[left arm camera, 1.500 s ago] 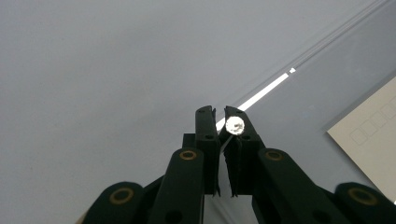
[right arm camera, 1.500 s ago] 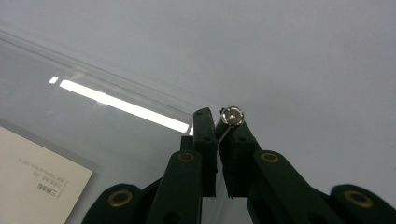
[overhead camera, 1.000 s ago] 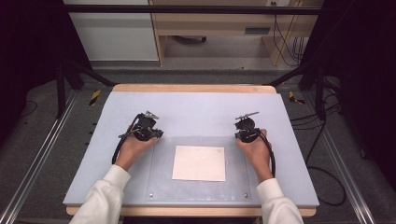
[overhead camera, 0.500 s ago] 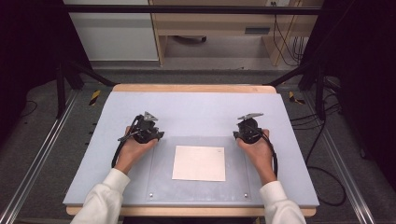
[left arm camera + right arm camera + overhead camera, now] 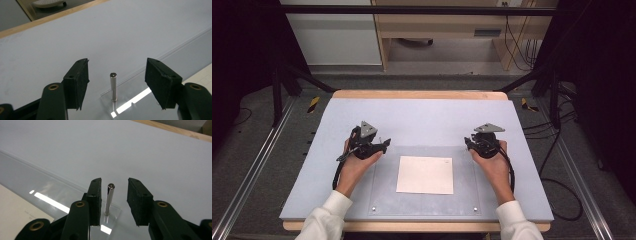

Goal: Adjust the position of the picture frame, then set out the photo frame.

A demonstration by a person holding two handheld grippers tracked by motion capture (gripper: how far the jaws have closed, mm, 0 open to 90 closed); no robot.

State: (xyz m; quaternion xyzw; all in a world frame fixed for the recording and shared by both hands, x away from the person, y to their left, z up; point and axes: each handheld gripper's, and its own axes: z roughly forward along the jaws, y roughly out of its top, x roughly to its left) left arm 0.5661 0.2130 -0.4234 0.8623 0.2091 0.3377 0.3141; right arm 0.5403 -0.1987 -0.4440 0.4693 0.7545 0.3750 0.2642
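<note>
While no brand, label or readable writing shows anywhere, the table carries a pale blue mat, and on it lies a clear plastic sheet over a white sheet of paper. Two forearms in white sleeves reach in from the near edge, one to each far corner of the clear sheet. At each of those corners a short metal pin stands upright. The left gripper has just been opening: its jaws stand wide around the left pin, clear of it on both sides. The right gripper has just been closing: its jaws stand narrow around the right pin, the pads just beside it, not touching.
</note>
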